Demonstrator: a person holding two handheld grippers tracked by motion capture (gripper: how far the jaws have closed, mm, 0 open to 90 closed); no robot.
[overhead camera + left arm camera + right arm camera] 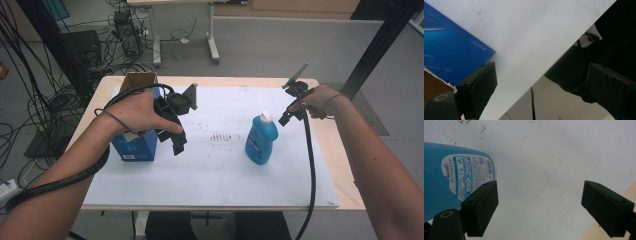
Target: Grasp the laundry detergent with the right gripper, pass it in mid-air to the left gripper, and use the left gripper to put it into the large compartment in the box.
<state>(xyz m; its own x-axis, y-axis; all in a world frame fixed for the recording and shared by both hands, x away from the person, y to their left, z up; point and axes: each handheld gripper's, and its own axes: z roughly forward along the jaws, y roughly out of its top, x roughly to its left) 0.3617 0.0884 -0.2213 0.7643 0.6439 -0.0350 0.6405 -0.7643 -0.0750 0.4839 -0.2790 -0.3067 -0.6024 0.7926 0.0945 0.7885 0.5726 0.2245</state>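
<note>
Left gripper [176, 142] jaws wide, empty, beside open blue cardboard box [134, 145], right gripper [285, 119] jaws apart, empty, near upright blue plastic bottle [261, 139], white paper sheet [210, 170] underneath.

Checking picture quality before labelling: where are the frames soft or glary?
High view: even light, slightly soft, bottle and box still readable. Left gripper view: near claw pads blurred, white sheet washed out. Right gripper view: bottle label legible, pads soft.
</note>
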